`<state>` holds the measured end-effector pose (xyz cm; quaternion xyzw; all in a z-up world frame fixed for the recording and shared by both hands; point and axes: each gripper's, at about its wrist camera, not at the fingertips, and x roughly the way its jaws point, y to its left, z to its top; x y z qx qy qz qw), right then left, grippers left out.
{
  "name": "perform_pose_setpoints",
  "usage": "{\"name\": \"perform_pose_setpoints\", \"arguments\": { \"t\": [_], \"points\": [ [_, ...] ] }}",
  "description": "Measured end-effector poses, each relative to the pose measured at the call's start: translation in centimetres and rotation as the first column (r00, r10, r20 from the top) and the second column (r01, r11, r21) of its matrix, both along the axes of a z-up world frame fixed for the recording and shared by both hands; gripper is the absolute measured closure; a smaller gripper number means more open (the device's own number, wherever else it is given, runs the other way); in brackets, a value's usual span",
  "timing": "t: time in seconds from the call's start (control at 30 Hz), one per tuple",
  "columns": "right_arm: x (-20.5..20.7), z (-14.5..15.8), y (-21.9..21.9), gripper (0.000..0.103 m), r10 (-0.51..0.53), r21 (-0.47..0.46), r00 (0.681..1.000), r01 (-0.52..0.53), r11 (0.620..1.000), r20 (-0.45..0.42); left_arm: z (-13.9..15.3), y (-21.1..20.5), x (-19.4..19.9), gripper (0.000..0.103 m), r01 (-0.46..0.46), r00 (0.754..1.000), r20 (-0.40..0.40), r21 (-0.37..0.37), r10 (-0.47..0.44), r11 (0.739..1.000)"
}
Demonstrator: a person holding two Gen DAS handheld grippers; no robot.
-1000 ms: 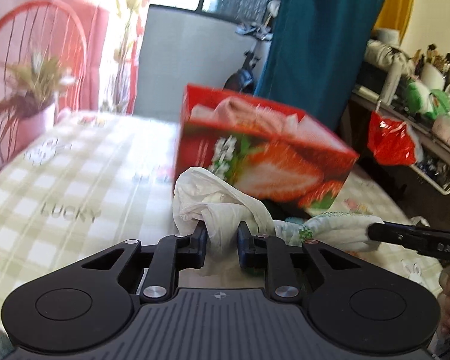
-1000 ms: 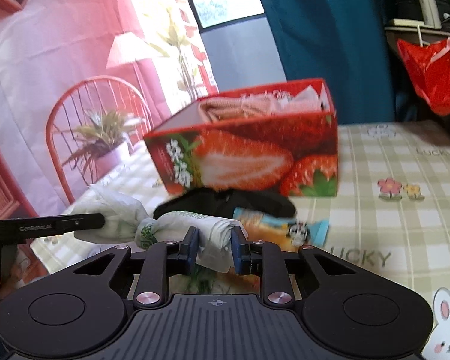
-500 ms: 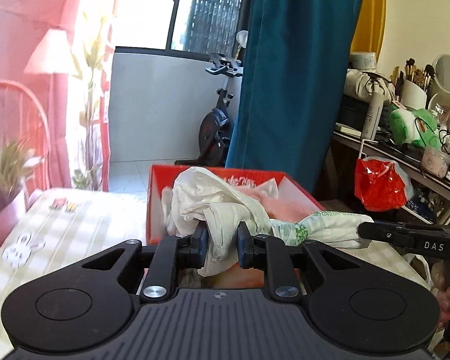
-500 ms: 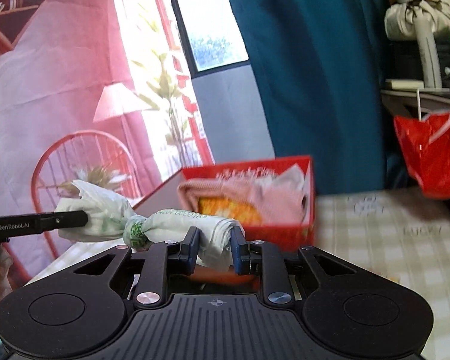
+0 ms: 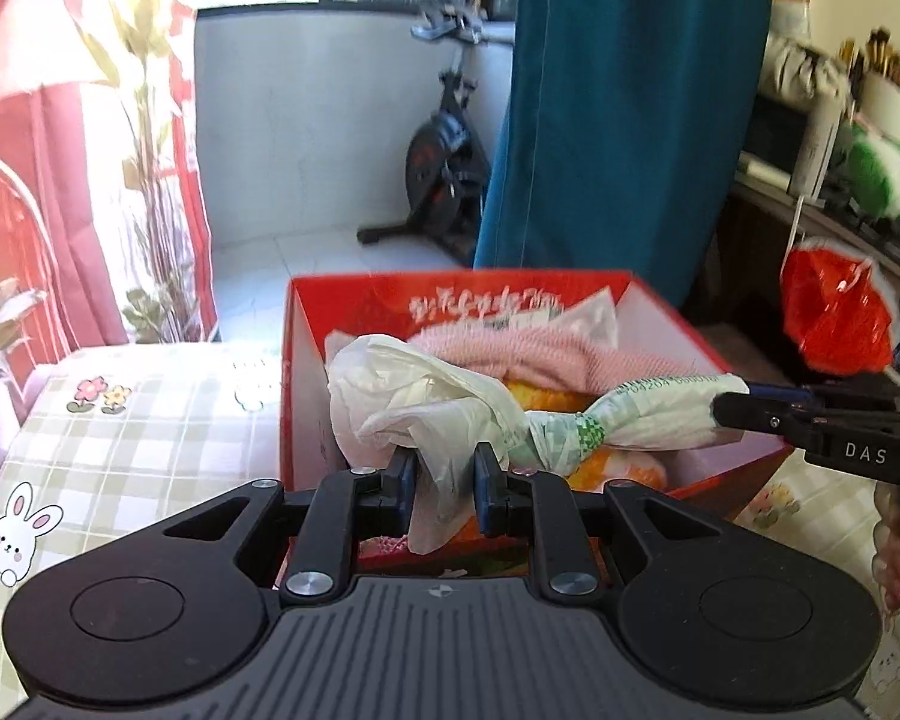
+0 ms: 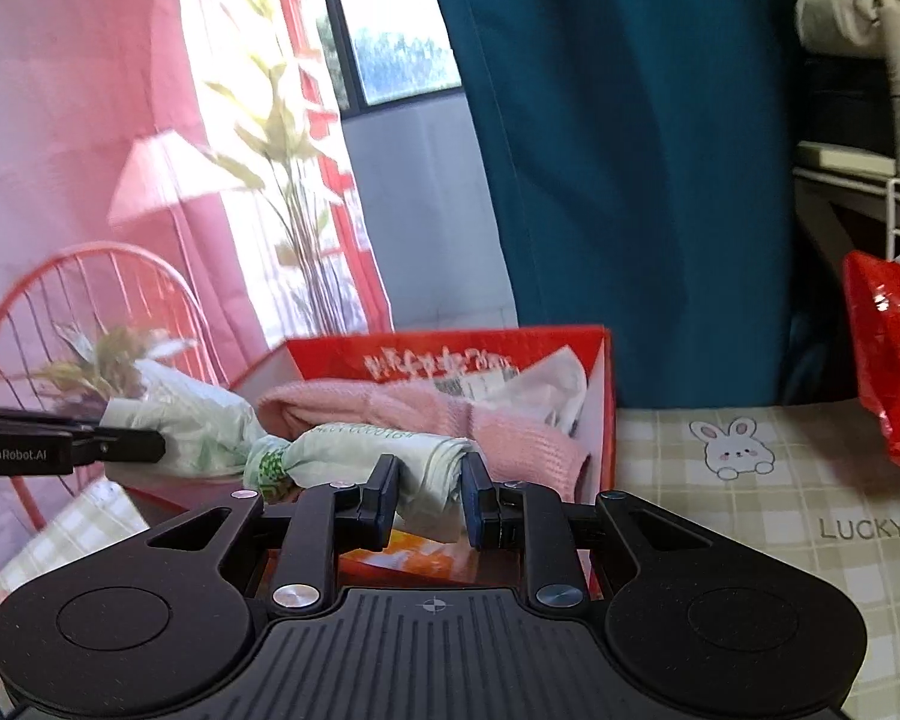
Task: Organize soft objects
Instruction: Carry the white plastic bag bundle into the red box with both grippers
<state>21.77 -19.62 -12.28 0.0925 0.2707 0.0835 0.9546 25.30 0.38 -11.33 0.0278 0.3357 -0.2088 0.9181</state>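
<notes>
A white bundle of plastic bags (image 5: 450, 414) with green print, tied at its middle, hangs stretched between both grippers above the open red strawberry box (image 5: 306, 372). My left gripper (image 5: 444, 483) is shut on its crumpled white end. My right gripper (image 6: 429, 495) is shut on its other end (image 6: 390, 450). The right gripper's finger shows in the left wrist view (image 5: 810, 420); the left gripper shows in the right wrist view (image 6: 90, 447). The box (image 6: 450, 348) holds a pink towel (image 5: 540, 354) and something orange (image 5: 540, 393).
The box stands on a table with a green checked cloth (image 6: 780, 516) printed with rabbits. A red plastic bag (image 5: 834, 312) hangs at the right by a cluttered shelf. A red chair (image 6: 90, 300) and a potted plant stand at the left. A teal curtain (image 5: 630, 120) hangs behind.
Both grippers have carried the bundle up from the table in front of the box to above the open box. Now it hangs lower, just over the pink towel.
</notes>
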Motion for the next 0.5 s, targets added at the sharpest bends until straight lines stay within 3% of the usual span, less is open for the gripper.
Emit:
{"name": "perform_pose_setpoints", "arguments": {
  "t": [0.1, 0.5],
  "points": [
    [1.1, -0.9, -0.1, 0.082, -0.004, -0.008, 0.999, 0.004, 1.000, -0.042, -0.5, 0.0, 1.6, 0.082, 0.027, 0.997, -0.067, -0.013, -0.028, 1.000],
    [3.8, -2.3, 0.1, 0.082, -0.027, -0.069, 0.994, 0.020, 0.997, -0.104, -2.8, -1.7, 5.1, 0.082, 0.008, 0.991, -0.133, 0.063, 0.000, 0.998]
  ]
}}
